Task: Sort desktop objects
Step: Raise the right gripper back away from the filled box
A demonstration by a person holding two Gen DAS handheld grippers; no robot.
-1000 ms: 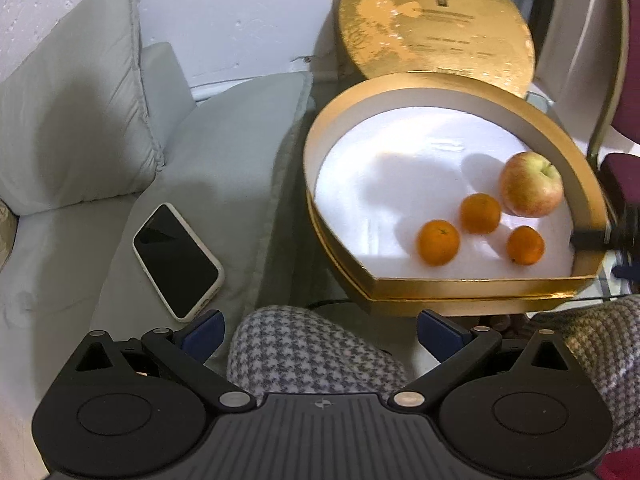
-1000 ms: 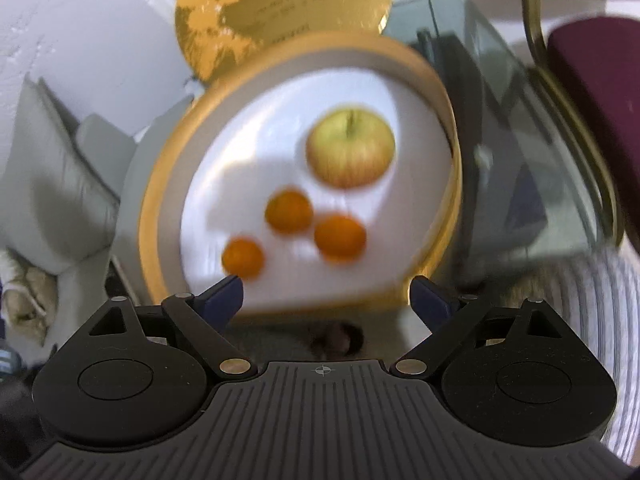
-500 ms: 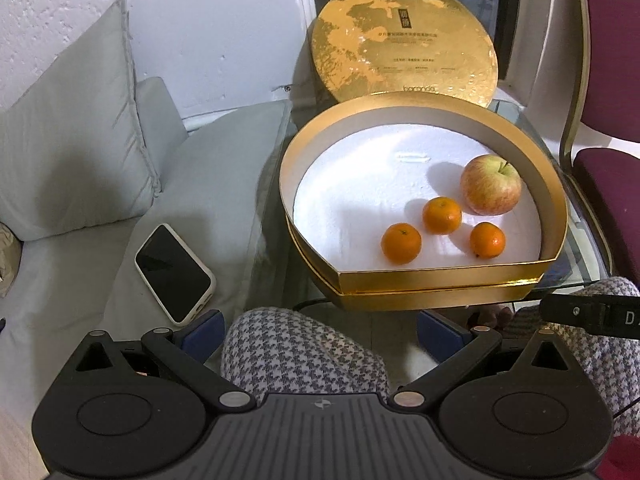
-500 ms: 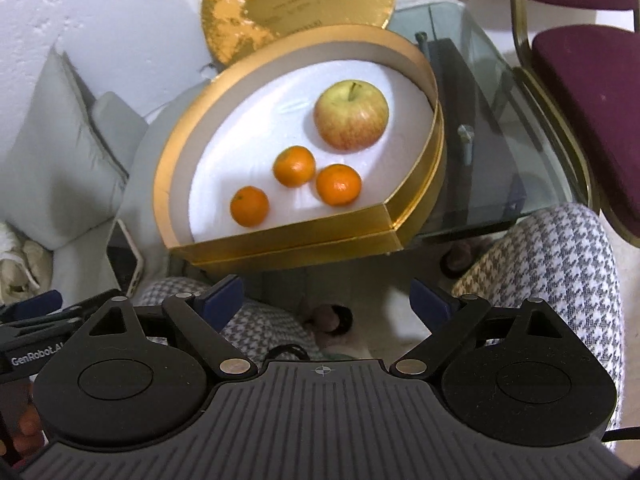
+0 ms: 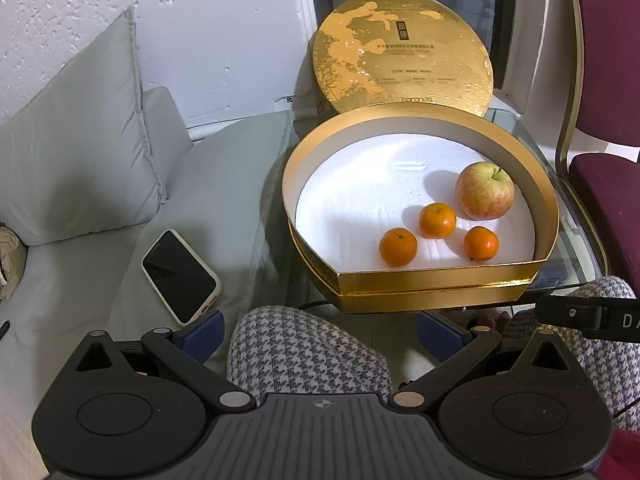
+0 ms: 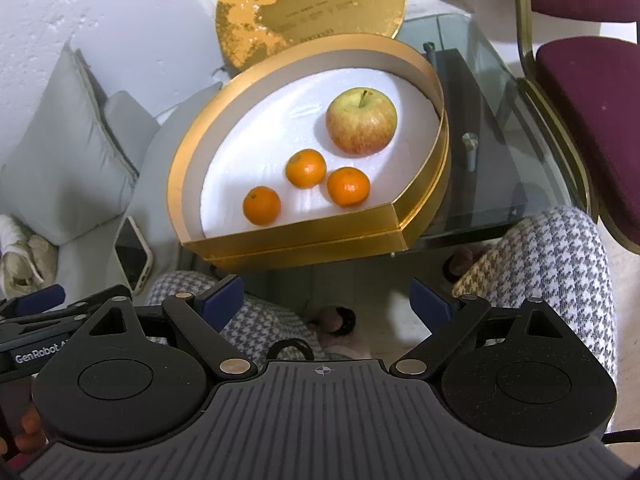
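A glass table (image 6: 492, 128) stands ahead of both claws, its near edge above the knees of a person in houndstooth trousers (image 5: 304, 356), which fill the space just in front of the fingers. Behind the table rises a rough white wall (image 5: 208, 32), and a maroon chair (image 6: 592, 80) with a gilt frame stands off to the right. On the glass, ahead of the left claw (image 5: 318, 330) and slightly to its right, sits a gold box (image 5: 432, 282) with a white lining, its round gold lid (image 5: 402, 52) propped upright behind it. Inside the box lie an apple (image 5: 485, 196) at the far right and three mandarins (image 5: 437, 221) nearer, none touching another. From the right claw (image 6: 326, 300) the same box lies straight ahead and a little left. To the left of the table is a grey cushioned seat (image 5: 216, 184) with a pillow (image 5: 76, 152) leaning on the wall; a phone (image 5: 181, 266) lies face up on the seat, just ahead of the left claw's left finger. Both claws are spread wide and hold nothing, their blue fingertips (image 6: 224, 298) hanging over the knees, short of the table edge. The left claw's body shows at the lower left of the right wrist view, and part of the right one at the right edge of the left view.
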